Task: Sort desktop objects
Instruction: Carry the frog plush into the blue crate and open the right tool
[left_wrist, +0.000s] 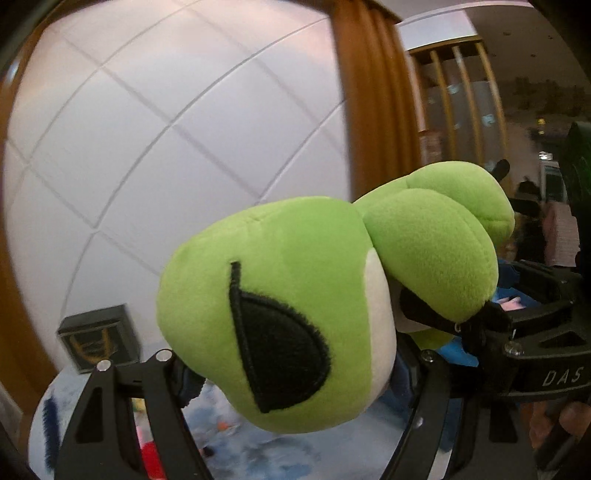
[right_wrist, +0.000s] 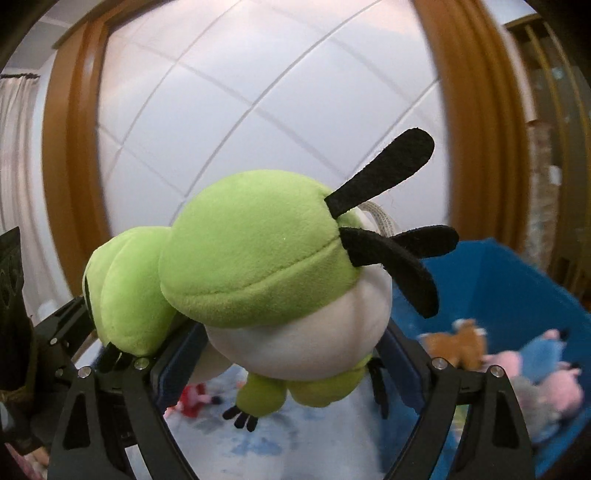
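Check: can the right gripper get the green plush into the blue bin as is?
Probably yes. The right gripper grips the green plush, the blue bin sits open just right of it, but the left gripper grips the plush too.

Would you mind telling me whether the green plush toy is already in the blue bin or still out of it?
Out: the green plush toy hangs above the tabletop, beside the blue bin.

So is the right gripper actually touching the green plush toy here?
Touching. In the right wrist view the right gripper has its blue-padded fingers pressed against both sides of the green plush toy.
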